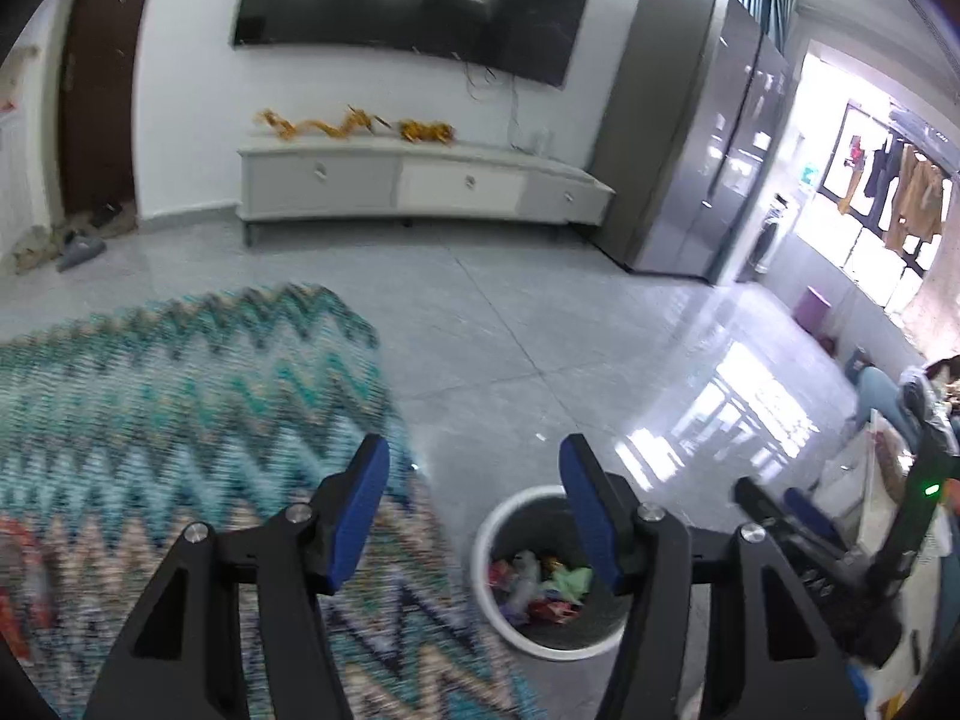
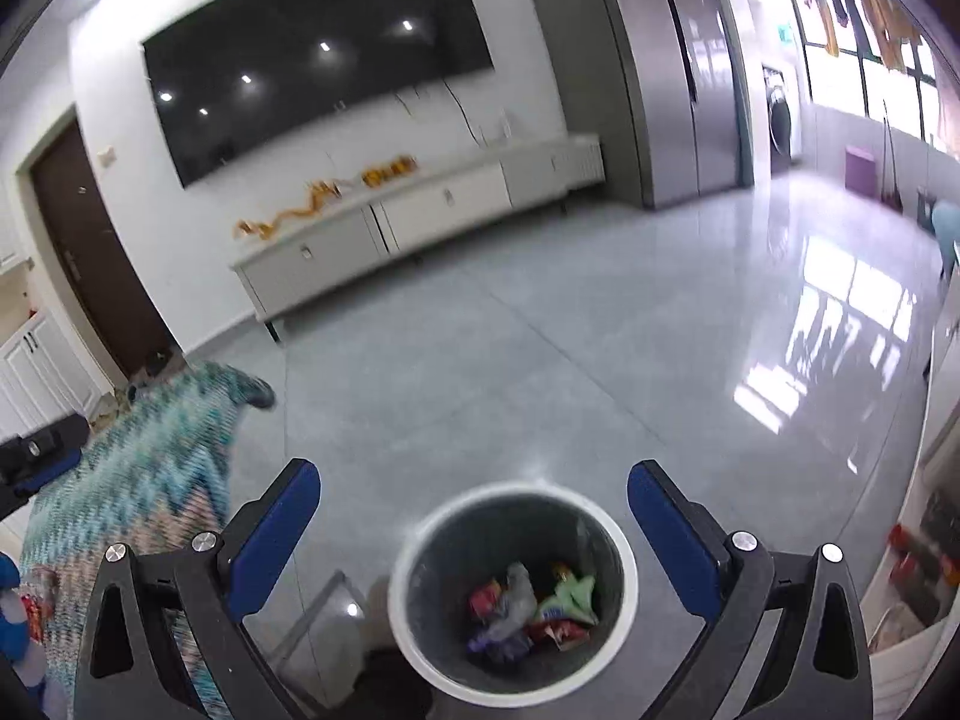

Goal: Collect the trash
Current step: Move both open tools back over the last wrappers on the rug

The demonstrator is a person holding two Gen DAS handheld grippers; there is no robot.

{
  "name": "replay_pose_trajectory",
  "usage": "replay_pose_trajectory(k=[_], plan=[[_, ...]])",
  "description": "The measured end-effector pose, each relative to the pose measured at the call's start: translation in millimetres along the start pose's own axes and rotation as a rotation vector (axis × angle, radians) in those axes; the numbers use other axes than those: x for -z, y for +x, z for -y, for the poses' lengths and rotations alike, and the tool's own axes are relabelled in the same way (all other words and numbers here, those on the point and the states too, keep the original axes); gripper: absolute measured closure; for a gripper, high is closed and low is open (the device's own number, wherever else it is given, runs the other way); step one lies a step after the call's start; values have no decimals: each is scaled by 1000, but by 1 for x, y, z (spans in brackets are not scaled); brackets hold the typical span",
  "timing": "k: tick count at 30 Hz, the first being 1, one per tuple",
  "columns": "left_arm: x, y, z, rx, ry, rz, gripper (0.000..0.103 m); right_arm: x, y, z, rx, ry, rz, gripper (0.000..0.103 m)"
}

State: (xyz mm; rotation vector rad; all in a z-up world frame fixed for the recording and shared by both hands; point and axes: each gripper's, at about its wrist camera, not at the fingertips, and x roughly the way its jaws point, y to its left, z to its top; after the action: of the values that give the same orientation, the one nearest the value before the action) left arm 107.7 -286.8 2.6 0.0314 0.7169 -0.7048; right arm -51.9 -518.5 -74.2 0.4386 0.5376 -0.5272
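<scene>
Two grippers hang above a glossy grey tiled floor: the left gripper stands partly open with nothing between its blue pads, and the right gripper gapes wide, also empty. The trash, crumpled wrappers, lies inside a white-rimmed bin just beside a zigzag rug. Beyond are a white cabinet, a wall television and a tall grey fridge.

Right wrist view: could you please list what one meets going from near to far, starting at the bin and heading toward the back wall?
Bin with wrappers → bare grey floor → TV cabinet → TV on the wall.
</scene>
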Motion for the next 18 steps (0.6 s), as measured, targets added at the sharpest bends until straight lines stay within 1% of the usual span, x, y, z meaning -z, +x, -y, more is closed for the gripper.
replay_pose_trajectory(k=[1, 3, 7, 11, 15, 18], plan=[[1, -7, -2, -13, -1, 12, 39, -2, -6, -6, -9, -5, 13, 0], [3, -28, -16, -47, -18, 48, 31, -6, -17, -18, -29, -11, 29, 0], [7, -61, -40, -123, -54, 111, 31, -11, -37, -41, -52, -34, 55, 0], [12, -90, -68, -191, -107, 155, 30, -15, -49, -62, -84, -15, 36, 0], [17, -119, -90, -274, -144, 203, 30, -15, -68, -83, -65, -40, 93, 0], [22, -142, -103, -316, -172, 238, 29, -11, -79, -102, -49, -84, 121, 0]])
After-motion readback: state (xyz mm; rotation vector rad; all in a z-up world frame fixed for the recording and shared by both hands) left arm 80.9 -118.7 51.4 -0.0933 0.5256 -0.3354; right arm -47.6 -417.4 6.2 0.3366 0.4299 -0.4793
